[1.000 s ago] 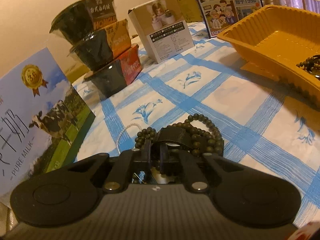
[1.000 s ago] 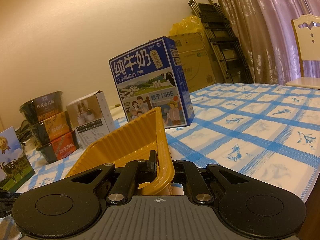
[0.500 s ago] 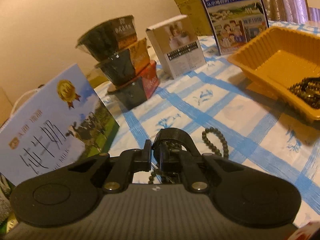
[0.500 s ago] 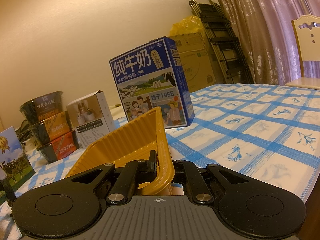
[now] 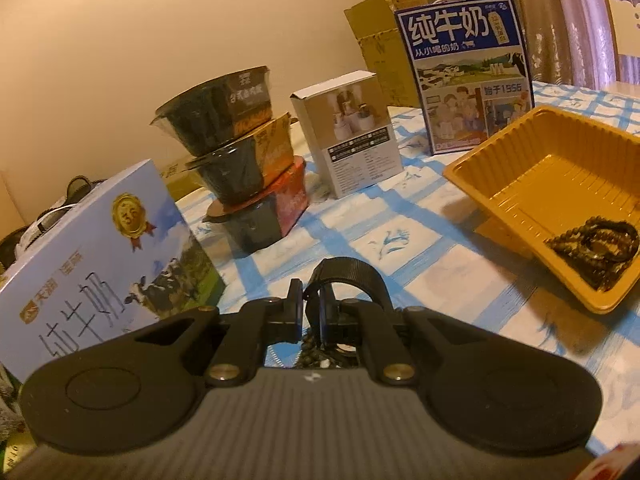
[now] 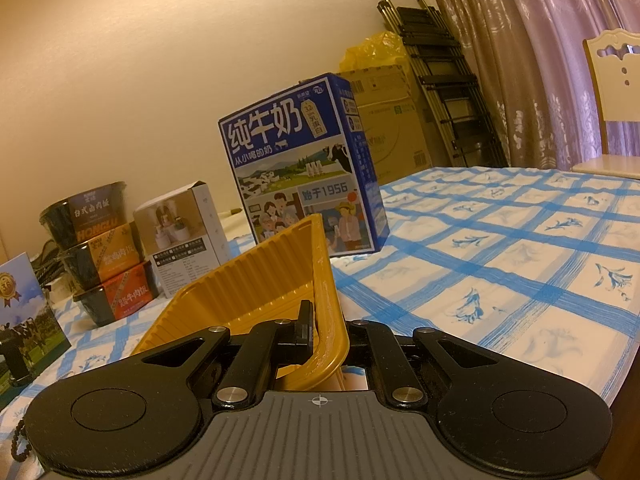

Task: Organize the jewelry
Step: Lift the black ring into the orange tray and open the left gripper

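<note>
My left gripper [image 5: 310, 300] is shut on a black band [image 5: 352, 274] that loops up past the fingertips. A string of dark beads [image 5: 314, 356] hangs beneath it, off the cloth. To the right sits a yellow ribbed tray [image 5: 532, 184] with a pile of dark bead bracelets [image 5: 596, 244] in its near corner. My right gripper [image 6: 326, 324] is shut on the rim of the same tray [image 6: 256, 276], whose wall stands between the jaws. Dangling beads [image 6: 18, 442] show at the far left edge of the right wrist view.
On the blue-checked tablecloth [image 6: 500, 264] stand a dark blue milk carton [image 5: 464, 72], a small white box [image 5: 352, 136], three stacked food bowls [image 5: 240, 152] and a light blue milk box [image 5: 92, 256] close on the left. A chair [image 6: 616, 92] and a folded ladder [image 6: 440, 80] lie beyond.
The left gripper has risen and lifted the black band and its beads off the cloth, and the tray now shows further right. The right gripper and tray have stayed still.
</note>
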### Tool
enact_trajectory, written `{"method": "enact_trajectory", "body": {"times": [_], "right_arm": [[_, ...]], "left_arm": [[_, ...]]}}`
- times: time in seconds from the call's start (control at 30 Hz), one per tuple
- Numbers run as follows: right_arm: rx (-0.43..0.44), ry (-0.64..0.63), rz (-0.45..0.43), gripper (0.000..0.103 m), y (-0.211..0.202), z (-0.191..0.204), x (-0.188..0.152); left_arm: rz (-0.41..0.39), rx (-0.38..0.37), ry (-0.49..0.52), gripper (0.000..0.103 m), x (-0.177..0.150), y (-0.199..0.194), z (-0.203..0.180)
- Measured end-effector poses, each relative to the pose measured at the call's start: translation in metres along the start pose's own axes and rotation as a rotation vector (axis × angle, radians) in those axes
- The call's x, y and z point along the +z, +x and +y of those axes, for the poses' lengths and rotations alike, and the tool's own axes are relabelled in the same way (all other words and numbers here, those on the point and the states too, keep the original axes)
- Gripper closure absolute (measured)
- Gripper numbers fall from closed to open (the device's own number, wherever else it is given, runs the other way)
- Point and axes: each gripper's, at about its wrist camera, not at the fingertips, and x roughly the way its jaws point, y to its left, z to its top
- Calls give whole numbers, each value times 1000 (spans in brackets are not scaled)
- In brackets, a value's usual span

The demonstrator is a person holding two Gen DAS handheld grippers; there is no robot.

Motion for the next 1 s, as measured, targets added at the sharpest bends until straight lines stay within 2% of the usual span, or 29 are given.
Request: {"method": "enact_trajectory", "body": {"times": [0.23,0.73,1.0], "right_arm": [[0,-1,0,96,0,0,0],[1,-2,0,96,0,0,0],[2,-8,-1,96,0,4,3]], "left_arm": [[-43,-71,-31,96,19,0,-17],[-162,-264,-25,96,65,-2,-83],[-173,-389,-27,96,80,-4,-123]]}}
